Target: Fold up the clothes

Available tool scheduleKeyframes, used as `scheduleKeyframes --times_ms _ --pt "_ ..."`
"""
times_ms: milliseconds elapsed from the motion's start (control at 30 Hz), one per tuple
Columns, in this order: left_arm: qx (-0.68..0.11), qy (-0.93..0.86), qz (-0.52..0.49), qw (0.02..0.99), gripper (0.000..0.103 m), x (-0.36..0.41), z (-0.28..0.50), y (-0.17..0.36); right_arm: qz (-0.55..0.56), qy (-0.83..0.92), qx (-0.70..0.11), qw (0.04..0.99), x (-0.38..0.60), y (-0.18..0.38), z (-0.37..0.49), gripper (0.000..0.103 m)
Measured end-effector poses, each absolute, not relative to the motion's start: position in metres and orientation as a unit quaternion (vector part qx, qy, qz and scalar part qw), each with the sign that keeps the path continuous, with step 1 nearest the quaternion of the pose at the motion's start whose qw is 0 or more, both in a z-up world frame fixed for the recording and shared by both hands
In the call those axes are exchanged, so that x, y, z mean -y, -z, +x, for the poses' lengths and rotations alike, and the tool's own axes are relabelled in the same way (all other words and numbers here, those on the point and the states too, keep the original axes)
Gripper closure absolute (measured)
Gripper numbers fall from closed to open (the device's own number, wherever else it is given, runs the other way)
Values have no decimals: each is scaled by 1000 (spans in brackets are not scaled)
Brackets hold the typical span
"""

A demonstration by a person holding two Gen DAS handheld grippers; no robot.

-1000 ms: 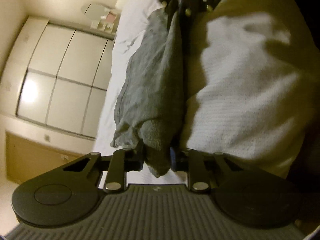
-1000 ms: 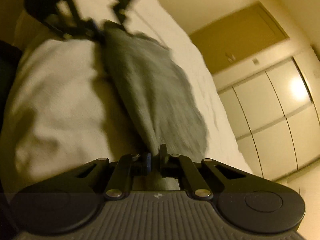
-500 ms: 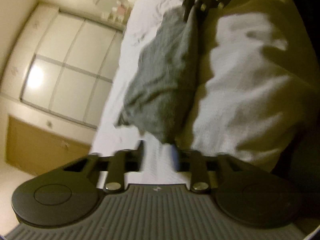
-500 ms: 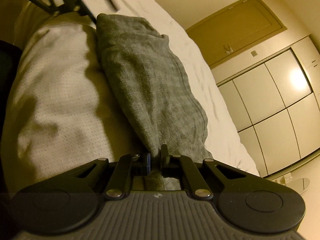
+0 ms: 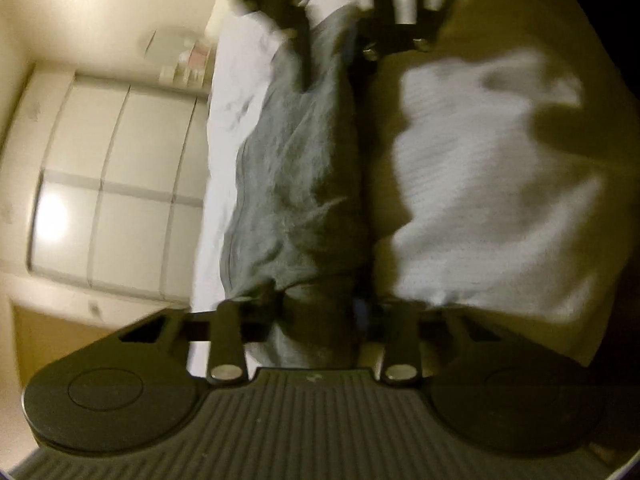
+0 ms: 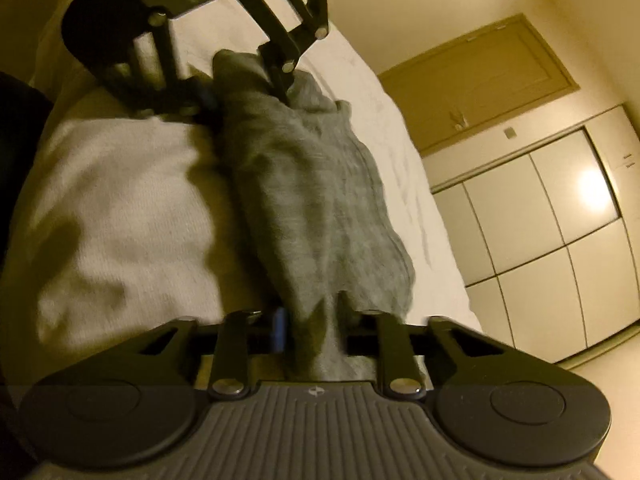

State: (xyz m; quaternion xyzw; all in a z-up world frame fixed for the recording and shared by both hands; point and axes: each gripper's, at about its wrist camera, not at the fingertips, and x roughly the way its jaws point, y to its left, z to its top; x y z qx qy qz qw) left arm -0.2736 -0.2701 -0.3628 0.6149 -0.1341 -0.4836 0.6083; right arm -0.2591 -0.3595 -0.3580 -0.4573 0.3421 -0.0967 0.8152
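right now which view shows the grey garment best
The right wrist view: the grey garment runs nearly end to end between both grippers, less blurred. The left wrist view shows the same cloth more smeared, its far end partly hidden by the other gripper.

- i count one grey garment (image 6: pixel 316 208), centre of the frame
- two grippers: right gripper (image 6: pixel 310 320) at the bottom, left gripper (image 6: pixel 244 92) upper left
- one white textured cloth (image 6: pixel 120 216), left side
- one brown door (image 6: pixel 480 80), upper right
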Motion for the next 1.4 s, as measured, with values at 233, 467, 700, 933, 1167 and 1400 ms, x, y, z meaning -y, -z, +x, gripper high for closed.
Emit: scheduleKeyframes --times_ms 233,467,700,933,1167,1400 --pt "-3 529 493 690 82 263 -255 340 -455 90 -351 813 380 370 -271 102" --pt "-41 537 461 705 74 257 -253 321 -442 95 -355 818 390 364 -272 96" --pt "-18 549 444 708 73 196 -248 323 -399 114 -367 833 395 351 -291 86" --pt "-53 568 283 771 73 208 -213 279 -332 147 -338 868 397 320 -307 86" --pt "-125 506 311 795 80 269 -173 324 -297 134 -322 889 394 313 -267 86" --pt "-138 473 271 827 83 243 -160 320 -266 141 -309 902 404 304 -258 86"
